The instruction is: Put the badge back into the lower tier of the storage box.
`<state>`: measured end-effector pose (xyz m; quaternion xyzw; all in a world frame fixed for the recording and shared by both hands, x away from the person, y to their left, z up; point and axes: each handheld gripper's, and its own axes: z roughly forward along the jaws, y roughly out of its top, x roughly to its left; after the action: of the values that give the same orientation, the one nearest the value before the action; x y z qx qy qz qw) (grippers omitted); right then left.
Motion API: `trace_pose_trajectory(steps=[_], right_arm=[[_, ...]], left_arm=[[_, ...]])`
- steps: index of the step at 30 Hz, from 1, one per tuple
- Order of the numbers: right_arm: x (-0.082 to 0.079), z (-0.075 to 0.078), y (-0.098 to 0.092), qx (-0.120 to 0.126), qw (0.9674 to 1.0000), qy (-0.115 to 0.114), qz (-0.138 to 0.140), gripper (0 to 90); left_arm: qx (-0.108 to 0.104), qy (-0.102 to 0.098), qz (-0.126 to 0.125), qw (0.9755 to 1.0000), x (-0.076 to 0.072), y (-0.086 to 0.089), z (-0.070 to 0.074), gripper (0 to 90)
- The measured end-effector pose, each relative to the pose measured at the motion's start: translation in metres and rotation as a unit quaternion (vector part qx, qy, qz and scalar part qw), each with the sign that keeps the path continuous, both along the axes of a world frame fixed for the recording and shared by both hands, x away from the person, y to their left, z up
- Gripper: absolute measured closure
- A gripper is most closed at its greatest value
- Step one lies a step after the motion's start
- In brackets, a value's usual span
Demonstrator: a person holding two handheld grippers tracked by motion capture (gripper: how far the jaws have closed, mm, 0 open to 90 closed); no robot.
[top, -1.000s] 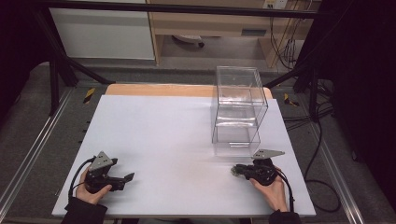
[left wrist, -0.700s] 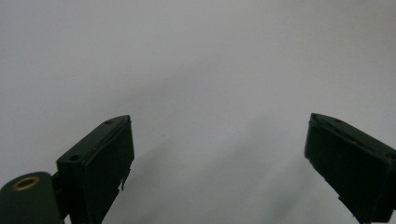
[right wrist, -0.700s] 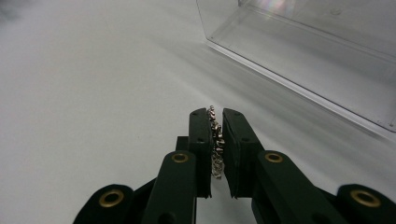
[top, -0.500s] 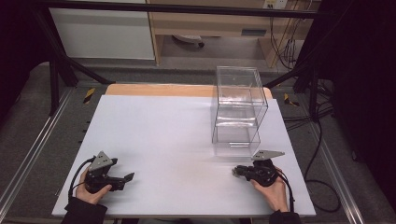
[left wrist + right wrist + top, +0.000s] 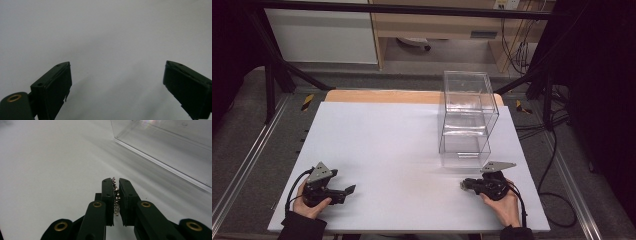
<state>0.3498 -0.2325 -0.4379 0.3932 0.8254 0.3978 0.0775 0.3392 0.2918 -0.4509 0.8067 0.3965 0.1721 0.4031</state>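
Right gripper view: the right gripper pinches a silvery chain, jaws nearly closed. The clear box lies just ahead-right. The left gripper gapes wide, empty.

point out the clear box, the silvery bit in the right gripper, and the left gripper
clear box (image 5: 468,120), high view, front wall.
silvery bit (image 5: 115,196), right gripper view, edge showing between the jaws.
left gripper (image 5: 117,87), left gripper view, midway between the tips.

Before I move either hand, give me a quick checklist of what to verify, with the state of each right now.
1. Left gripper open, nothing between the jaws: ok.
2. Right gripper shut on a small silvery crinkled piece: ok; what it is, cannot tell.
3. Clear box upright on the table: ok.
4. Box apart from the right gripper: ok.
5. Box contents: cannot tell.
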Motion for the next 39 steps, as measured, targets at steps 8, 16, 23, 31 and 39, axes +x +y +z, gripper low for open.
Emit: trace_pose_trajectory(steps=[8,16,23,31,39], right_arm=[[-0.001,0.003,0.0,0.007,1.0,-0.005,0.0,83.3],[-0.002,0.005,-0.001,0.006,0.9999,-0.015,-0.004,88.0],[-0.003,0.008,-0.003,0.011,0.9997,-0.021,-0.006,88.1],[-0.004,0.012,-0.005,0.011,0.9994,-0.031,-0.007,88.1],[-0.006,0.017,-0.005,0.015,0.9991,-0.037,-0.011,88.0]], left_arm=[[-0.001,0.0,0.001,1.0,0.0,0.0,0.0,7.9],[-0.001,0.0,0.001,1.0,0.0,0.0,0.0,7.9],[-0.001,-0.001,0.001,1.0,0.0,0.0,0.0,7.9],[-0.002,0.0,0.002,1.0,0.0,0.001,0.0,7.9],[-0.002,-0.001,0.003,1.0,0.0,0.001,0.0,8.0]])
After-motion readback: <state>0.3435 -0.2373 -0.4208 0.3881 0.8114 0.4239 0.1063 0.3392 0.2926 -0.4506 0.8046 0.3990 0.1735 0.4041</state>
